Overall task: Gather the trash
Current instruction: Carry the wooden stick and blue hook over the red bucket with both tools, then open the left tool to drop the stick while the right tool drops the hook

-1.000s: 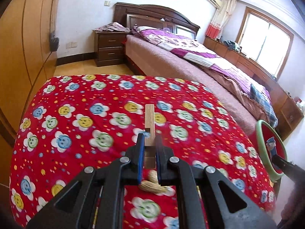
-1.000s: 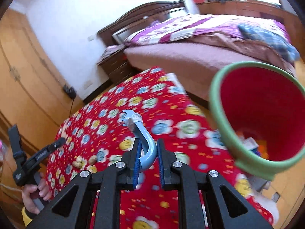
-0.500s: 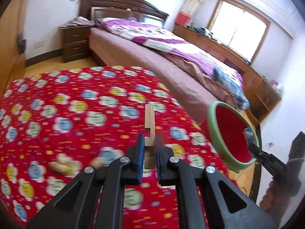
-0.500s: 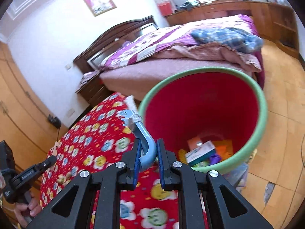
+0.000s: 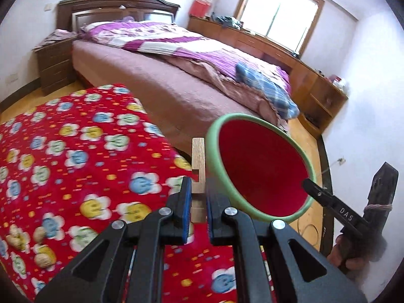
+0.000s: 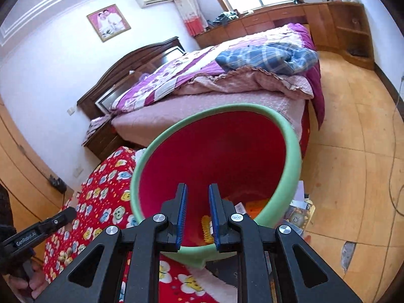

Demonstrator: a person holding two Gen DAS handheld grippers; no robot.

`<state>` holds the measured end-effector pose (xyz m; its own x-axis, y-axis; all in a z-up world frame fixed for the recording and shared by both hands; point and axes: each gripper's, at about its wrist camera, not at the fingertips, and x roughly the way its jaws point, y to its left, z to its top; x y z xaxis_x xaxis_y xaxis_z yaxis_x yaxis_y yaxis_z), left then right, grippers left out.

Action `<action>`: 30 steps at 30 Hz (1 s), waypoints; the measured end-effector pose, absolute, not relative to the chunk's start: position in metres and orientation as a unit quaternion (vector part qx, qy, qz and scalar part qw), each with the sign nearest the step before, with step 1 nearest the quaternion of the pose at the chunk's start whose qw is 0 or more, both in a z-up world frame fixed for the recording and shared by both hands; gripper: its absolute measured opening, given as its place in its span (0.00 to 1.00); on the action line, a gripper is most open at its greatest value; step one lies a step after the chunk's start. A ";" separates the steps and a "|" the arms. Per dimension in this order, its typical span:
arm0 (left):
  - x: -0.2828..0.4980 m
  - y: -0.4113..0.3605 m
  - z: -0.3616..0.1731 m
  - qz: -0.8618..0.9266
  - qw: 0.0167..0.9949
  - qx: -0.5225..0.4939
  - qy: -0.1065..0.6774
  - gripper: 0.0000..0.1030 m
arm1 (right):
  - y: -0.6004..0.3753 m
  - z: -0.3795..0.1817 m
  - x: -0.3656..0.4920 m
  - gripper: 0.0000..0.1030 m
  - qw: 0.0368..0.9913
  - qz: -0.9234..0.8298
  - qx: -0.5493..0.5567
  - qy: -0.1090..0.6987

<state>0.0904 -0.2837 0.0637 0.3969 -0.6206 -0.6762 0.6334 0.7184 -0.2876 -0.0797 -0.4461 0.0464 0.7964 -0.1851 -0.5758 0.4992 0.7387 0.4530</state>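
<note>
Two grippers | left gripper jaws clenched on wooden block beside bin | right gripper jaws released, empty, over bin's litter

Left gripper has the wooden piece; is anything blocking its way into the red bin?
Nothing visible blocks it. The left gripper holds the wooden piece beside the red bin's green rim, and the bin's mouth is open. The right gripper hangs over the bin, jaws apart and empty.

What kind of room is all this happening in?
A home bedroom, most likely: a double bed with a dark wooden headboard, a nightstand beside it, and a framed portrait on the wall.
</note>
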 end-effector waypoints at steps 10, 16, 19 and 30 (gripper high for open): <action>0.080 -0.355 0.054 -0.420 0.812 0.063 0.400 0.09 | -0.455 0.045 -0.098 0.19 0.898 -0.194 0.309 0.246; 0.083 -0.369 0.047 -0.423 0.804 0.066 0.413 0.17 | -0.459 0.042 -0.107 0.22 0.896 -0.198 0.312 0.247; 0.085 -0.361 0.046 -0.416 0.804 0.054 0.421 0.30 | -0.459 0.042 -0.109 0.24 0.896 -0.196 0.314 0.246; 0.079 -0.304 0.053 -0.351 0.832 0.032 0.430 0.39 | -0.430 0.054 -0.104 0.53 0.908 -0.163 0.288 0.259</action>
<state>0.0793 -0.3039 0.0529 0.3850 -0.5560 -0.7366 0.6103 0.7521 -0.2487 -0.1040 -0.4299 0.0539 0.8128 -0.1462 -0.5639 0.4444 0.7814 0.4380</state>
